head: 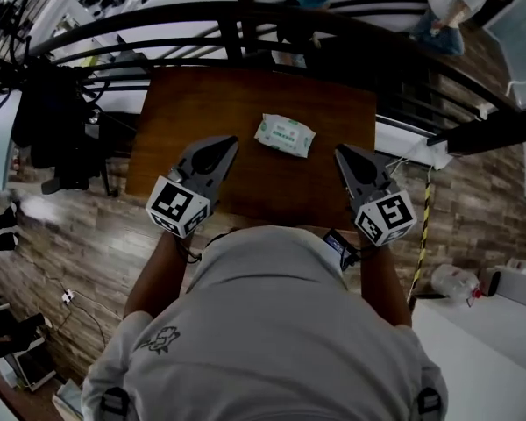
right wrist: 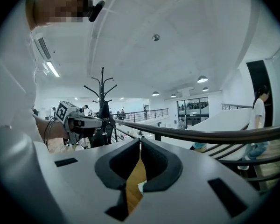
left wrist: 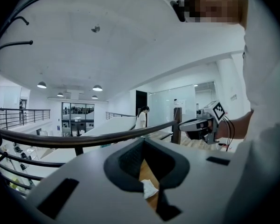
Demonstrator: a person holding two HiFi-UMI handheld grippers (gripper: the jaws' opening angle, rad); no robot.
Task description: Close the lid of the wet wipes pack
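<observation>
The wet wipes pack [head: 285, 136], white with green print, lies flat on the brown wooden table [head: 202, 103], near its middle. Whether its lid is up I cannot tell at this size. My left gripper [head: 231, 142] hangs above the table just left of the pack, jaws shut and empty. My right gripper [head: 340, 151] is on the pack's right, a little farther off, also shut with nothing in it. In the left gripper view the closed tips [left wrist: 142, 141] leave a slit showing the pack [left wrist: 148, 188]. The right gripper view shows its shut jaws [right wrist: 140, 141] above a sliver of pack [right wrist: 140, 186].
A dark metal railing [head: 245, 16] runs along the table's far edge, with a drop behind it. A coat rack with dark clothing [head: 48, 117] stands to the left. A white table corner [head: 482, 340] and a plastic bottle [head: 454, 281] are at the lower right.
</observation>
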